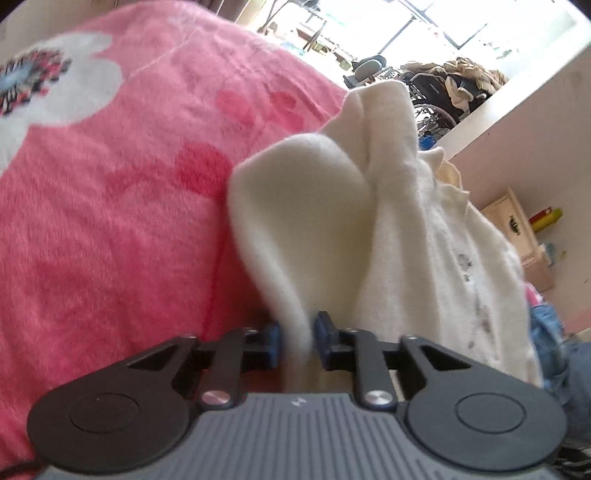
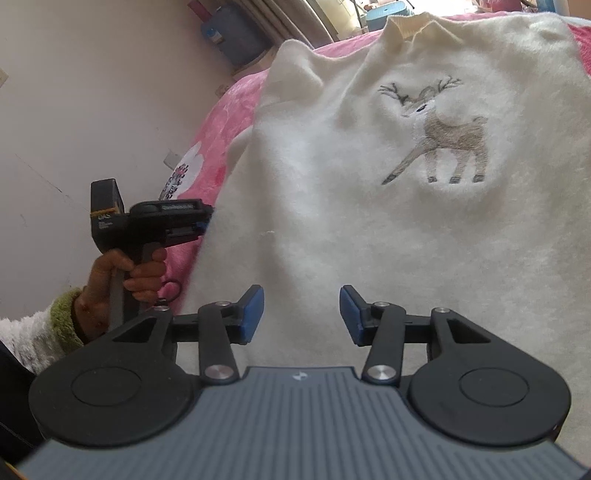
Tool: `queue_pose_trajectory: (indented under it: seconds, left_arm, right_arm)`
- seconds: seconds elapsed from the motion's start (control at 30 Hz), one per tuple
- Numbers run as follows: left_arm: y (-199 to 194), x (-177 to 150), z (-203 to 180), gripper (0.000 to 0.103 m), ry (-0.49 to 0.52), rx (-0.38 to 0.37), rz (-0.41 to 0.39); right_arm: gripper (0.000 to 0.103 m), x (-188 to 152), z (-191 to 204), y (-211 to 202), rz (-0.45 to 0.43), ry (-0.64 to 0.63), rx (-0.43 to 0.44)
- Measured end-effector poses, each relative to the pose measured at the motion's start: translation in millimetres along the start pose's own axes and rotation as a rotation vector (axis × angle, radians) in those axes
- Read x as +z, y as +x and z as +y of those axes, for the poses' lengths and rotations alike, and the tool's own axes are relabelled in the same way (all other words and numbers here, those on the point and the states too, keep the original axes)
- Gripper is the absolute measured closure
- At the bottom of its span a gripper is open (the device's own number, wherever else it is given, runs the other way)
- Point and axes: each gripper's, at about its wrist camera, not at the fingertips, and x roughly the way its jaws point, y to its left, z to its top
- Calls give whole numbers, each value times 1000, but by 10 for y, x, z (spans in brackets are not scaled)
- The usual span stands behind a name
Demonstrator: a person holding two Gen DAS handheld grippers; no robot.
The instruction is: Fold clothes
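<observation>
Two tongs: left tongs point(image 1: 295, 341) pinching sweater point(image 2: 369, 221) edge, right tongs point(image 2: 301, 314) spread. Risk: fuzzy knit slipping mid-fold, bunching on bed point(image 1: 110, 221).

Daylight floods in from windows point(image 1: 454, 26) blown out to white at the top of the left wrist view, where motion blur smears the cream sweater point(image 1: 314, 206). The right wrist view is sharper (soft, even light, faint shadows), with fisheye bending at both frames' edges.
</observation>
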Motion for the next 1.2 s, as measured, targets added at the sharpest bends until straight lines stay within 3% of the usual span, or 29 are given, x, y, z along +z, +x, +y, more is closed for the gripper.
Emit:
queue_pose_trajectory:
  seconds: [0.1, 0.2, 0.3, 0.37, 0.43, 0.5, 0.57, 0.7, 0.83, 0.9, 0.97, 1.07, 1.2]
  left_arm:
    - [-165, 53, 50, 93, -22, 5, -48]
    - [-461, 162, 67, 93, -35, 31, -175]
    - [-775, 383, 54, 93, 18, 136, -367]
    - [-887, 568, 106, 93, 14, 238, -450]
    - [-898, 767, 213, 93, -25, 358, -481]
    - [-813, 853, 330, 91, -59, 427, -443]
    - [-739, 872, 422, 79, -91, 466, -407]
    - [-851, 586, 324, 50, -32, 468, -485]
    - [-956, 447, 54, 44, 59, 444, -577]
    - [-1000, 429, -70, 36, 89, 405, -606]
    - [-1048, 415, -183, 35, 112, 350, -624]
    - [-1098, 447, -308, 35, 110, 238, -586]
    - [-914, 548, -306, 36, 76, 118, -450]
  right_arm:
    - [58, 10, 65, 50, 13, -21, 11]
    - [57, -16, 123, 89, 35, -53, 4]
    - [56, -60, 156, 113, 59, -74, -6]
    - [56, -78, 164, 127, 67, -80, -7]
    - [56, -85, 166, 144, 73, -78, -5]
    - [56, -86, 171, 162, 78, -74, -1]
    - [56, -87, 181, 176, 83, -74, 3]
    - [54, -114, 175, 200, 99, -71, -3]
    - [54, -127, 149, 241, 115, -48, 0]
    - [54, -123, 155, 257, 117, -49, 4]
    - [54, -121, 170, 272, 119, -51, 8]
    - [54, -109, 197, 287, 119, -55, 9]
    - [53, -103, 228, 257, 98, -58, 12]
